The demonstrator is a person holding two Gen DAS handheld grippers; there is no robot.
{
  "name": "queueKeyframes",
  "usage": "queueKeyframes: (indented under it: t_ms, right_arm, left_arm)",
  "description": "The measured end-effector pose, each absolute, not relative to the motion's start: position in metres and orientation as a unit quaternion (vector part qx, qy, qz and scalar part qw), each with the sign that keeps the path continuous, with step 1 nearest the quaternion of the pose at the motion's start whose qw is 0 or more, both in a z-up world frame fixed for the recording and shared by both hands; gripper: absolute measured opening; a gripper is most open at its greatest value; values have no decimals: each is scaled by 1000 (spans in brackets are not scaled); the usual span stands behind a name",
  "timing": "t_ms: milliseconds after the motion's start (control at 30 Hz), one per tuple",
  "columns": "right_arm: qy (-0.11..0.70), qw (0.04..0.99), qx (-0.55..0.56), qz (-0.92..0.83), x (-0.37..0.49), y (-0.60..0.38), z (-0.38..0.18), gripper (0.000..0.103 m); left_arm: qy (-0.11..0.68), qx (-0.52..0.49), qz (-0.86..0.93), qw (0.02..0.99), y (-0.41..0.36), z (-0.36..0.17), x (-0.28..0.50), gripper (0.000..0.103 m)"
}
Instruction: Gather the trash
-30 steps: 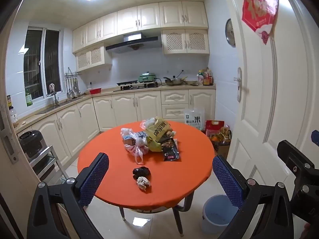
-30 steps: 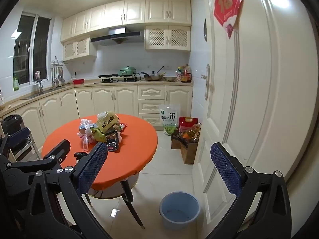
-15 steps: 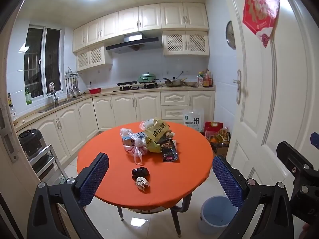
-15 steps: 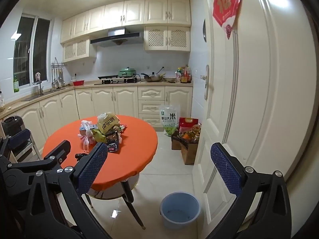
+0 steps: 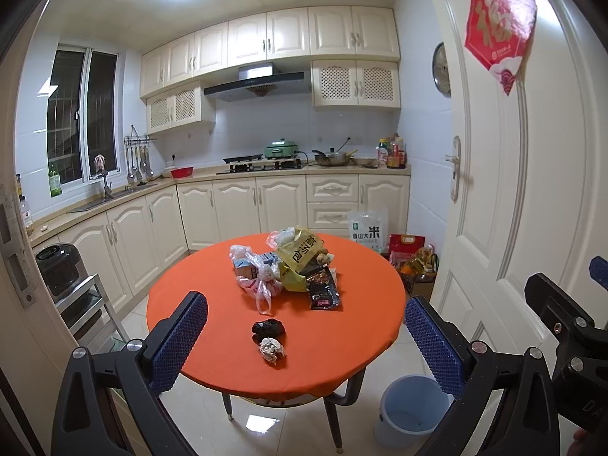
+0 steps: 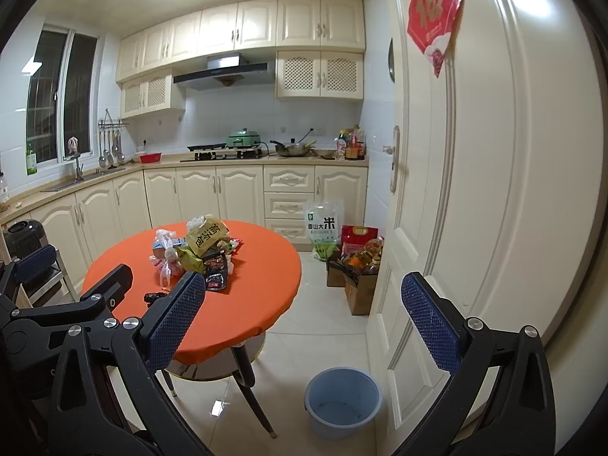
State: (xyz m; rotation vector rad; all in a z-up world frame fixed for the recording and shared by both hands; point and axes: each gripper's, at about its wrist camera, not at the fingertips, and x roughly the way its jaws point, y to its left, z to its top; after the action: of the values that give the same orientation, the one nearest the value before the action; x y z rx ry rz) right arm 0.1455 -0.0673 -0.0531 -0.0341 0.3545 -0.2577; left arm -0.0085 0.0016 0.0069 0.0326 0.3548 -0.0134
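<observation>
While both of my tools hang well short of the orange table (image 5: 361, 326), the left gripper (image 5: 304, 338) and right gripper (image 6: 304, 323) each stand with jaws wide apart and nothing between them. Low in the left view's centre sit a crumpled white wad (image 5: 271, 349) touching a black wad (image 5: 267, 330); the wrapper pile (image 5: 292, 266) lies above. I'd take the white wad first, straddling it squarely, then carry it to the blue bucket (image 6: 342, 401) at lower right.

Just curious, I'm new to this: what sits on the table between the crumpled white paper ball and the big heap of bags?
In the left wrist view, a crumpled black wrapper lies just behind the paper ball; beyond it, bare orange tablecloth up to the heap.
</observation>
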Motion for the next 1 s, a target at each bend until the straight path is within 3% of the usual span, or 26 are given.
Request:
queueKeyframes:
  t_ms: [1000]
  right_arm:
    - [170,977,-18,-125,146,-63,-53,103]
  left_arm:
    - [169,19,-4,985,1,6,-11,102]
